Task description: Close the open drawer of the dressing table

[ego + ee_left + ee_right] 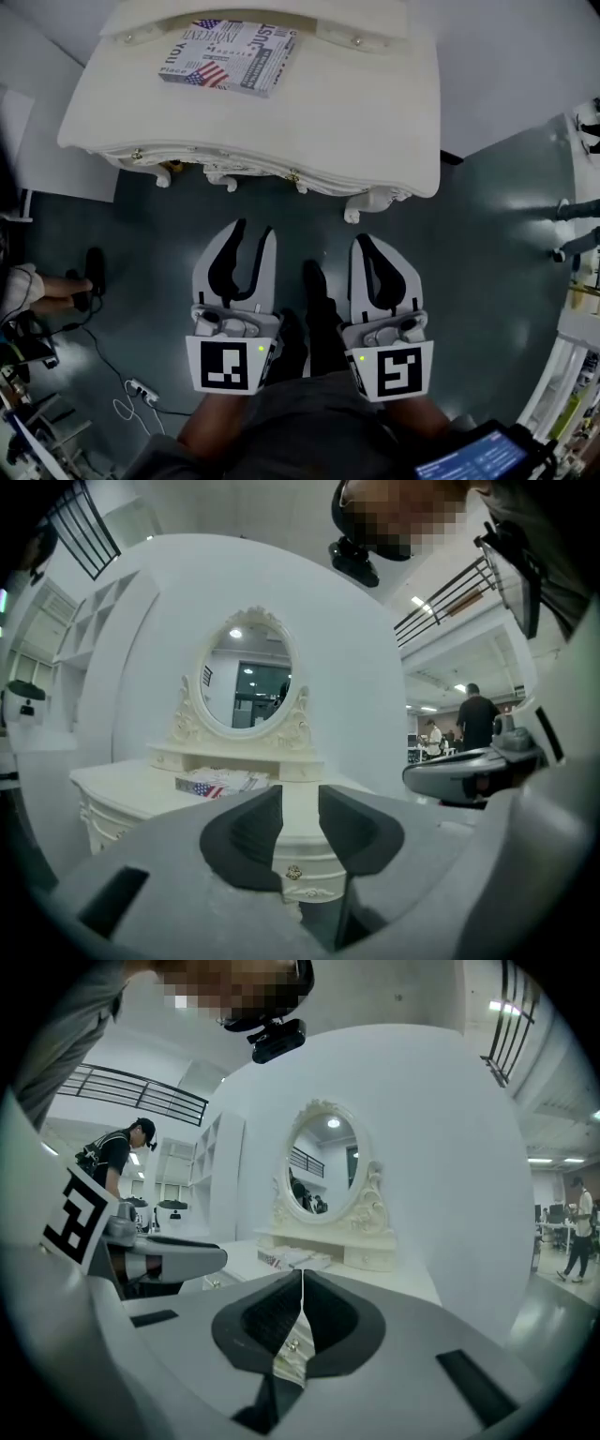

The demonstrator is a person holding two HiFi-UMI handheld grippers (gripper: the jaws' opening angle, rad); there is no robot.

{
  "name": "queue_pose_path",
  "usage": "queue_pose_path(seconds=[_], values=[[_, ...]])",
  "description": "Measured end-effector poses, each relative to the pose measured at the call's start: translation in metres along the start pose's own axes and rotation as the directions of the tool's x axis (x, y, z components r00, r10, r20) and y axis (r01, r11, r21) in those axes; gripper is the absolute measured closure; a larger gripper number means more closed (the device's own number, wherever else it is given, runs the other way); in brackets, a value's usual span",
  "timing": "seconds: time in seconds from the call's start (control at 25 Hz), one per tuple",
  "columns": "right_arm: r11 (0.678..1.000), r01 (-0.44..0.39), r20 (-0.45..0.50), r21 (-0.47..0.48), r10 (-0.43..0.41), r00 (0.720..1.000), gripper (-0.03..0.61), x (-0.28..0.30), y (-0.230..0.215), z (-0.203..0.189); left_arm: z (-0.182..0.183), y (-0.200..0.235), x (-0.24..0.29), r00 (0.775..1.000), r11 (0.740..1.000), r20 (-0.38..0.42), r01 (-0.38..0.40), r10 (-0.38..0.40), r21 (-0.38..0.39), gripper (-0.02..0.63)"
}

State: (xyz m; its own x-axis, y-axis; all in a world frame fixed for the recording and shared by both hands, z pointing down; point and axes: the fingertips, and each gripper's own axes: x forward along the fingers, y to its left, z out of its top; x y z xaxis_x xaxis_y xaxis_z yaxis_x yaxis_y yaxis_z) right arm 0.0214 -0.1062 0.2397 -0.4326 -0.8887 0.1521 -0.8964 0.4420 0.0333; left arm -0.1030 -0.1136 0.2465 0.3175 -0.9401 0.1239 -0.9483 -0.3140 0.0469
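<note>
The white dressing table [375, 112] stands in front of the person, with a magazine [230, 54] near its back edge. The drawer [300, 855] is under the front edge, and its little gold knob [293, 872] shows through the gap of the left gripper [253, 231]. From above I cannot tell how far the drawer sticks out. Both grippers are well apart from the table. The left one's fingers are partly open with nothing between them. The right gripper [366, 246] has its fingers pressed together and holds nothing. I think the best way is to lay the closed right gripper flat on the middle of the drawer front. Then push straight in, slowly, so the drawer does not go crooked or bang.
</note>
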Motion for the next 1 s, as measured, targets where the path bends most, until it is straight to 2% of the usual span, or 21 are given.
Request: queue_pose_path(seconds=[0.24,0.48,0.76,1.0], values=[[0.995,-0.004,0.098,-0.098,0.014,0.995,0.563,-0.021,0.033,0.057,0.05,-0.001,-0.058,0.999,0.997,0.006,-0.039,0.038,0.071,0.594],[0.998,-0.018,0.125,-0.058,0.025,0.992,0.565,-0.058,0.064,0.086,0.088,-0.013,-0.107,0.999,0.992,0.034,-0.039,0.035,0.117,0.598],[0.995,-0.055,0.169,-0.083,0.068,0.983,0.565,-0.08,0.09,0.115,0.12,-0.017,-0.136,0.993,0.989,0.106,-0.07,0.056,0.131,0.598],[0.994,-0.039,0.181,-0.106,0.058,0.982,0.565,-0.091,0.094,0.126,0.13,-0.021,-0.147,0.989,0.987,0.137,-0.076,0.056,0.142,0.598]])
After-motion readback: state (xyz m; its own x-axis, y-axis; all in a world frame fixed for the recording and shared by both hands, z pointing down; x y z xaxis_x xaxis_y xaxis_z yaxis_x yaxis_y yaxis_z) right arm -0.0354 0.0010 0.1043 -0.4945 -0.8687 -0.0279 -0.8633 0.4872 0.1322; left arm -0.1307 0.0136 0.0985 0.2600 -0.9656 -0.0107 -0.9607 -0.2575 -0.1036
